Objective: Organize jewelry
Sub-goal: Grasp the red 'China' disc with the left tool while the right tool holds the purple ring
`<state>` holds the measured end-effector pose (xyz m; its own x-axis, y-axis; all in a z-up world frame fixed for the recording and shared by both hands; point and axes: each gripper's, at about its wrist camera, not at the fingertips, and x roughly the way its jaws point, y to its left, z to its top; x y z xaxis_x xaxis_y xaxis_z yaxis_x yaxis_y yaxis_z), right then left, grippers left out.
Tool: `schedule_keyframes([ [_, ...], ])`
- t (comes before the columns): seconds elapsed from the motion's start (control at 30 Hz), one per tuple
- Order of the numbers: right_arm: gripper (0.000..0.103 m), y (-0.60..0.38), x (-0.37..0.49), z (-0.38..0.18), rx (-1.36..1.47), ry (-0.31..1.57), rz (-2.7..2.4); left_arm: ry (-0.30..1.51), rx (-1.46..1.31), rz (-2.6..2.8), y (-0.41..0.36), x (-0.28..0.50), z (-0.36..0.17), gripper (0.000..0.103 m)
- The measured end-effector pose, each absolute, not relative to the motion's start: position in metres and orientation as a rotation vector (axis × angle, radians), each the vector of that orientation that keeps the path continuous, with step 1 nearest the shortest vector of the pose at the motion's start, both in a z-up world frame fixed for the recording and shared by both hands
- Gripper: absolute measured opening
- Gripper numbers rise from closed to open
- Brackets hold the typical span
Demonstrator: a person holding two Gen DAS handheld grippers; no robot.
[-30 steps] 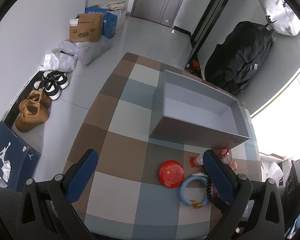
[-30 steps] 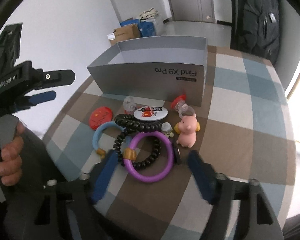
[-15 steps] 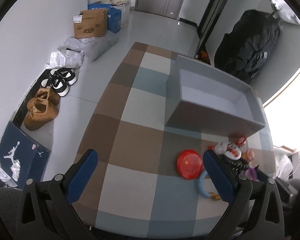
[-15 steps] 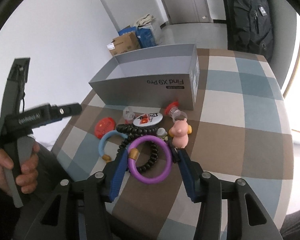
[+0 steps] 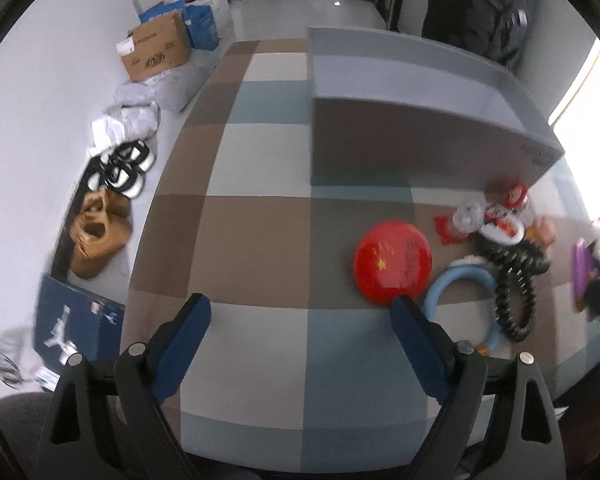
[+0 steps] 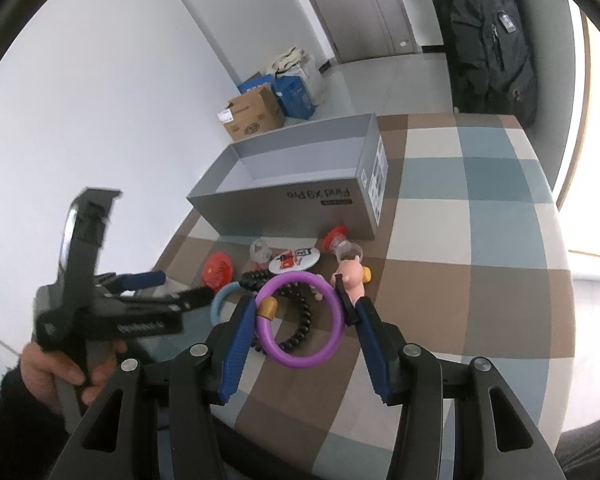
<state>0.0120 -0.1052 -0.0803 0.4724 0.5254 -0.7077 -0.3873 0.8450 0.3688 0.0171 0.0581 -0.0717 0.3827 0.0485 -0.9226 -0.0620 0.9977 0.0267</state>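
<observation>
My right gripper is shut on a purple ring bracelet with a gold bead and holds it above the checked table. Below it lie a black bead bracelet, a light blue bangle, a red round badge, a white badge and a pink pig figure. An open grey box stands behind them. My left gripper is open and empty, low over the table left of the red badge, blue bangle and black beads.
The grey box fills the far right of the table in the left wrist view. The table's left edge drops to the floor, where shoes and a cardboard box lie. A black bag hangs by the door.
My right gripper closed on the purple ring and lifted it off the pile. My left gripper swung right and lower, toward the red badge and blue bangle.
</observation>
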Motion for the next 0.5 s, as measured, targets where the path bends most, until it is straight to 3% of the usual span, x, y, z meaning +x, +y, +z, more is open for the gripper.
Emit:
schedule_keyframes([
  [0.5, 0.05, -0.12, 0.013, -0.073, 0.237, 0.904, 0.569, 1.111, 0.148, 0.021, 0.027, 0.027, -0.068, 0.089],
])
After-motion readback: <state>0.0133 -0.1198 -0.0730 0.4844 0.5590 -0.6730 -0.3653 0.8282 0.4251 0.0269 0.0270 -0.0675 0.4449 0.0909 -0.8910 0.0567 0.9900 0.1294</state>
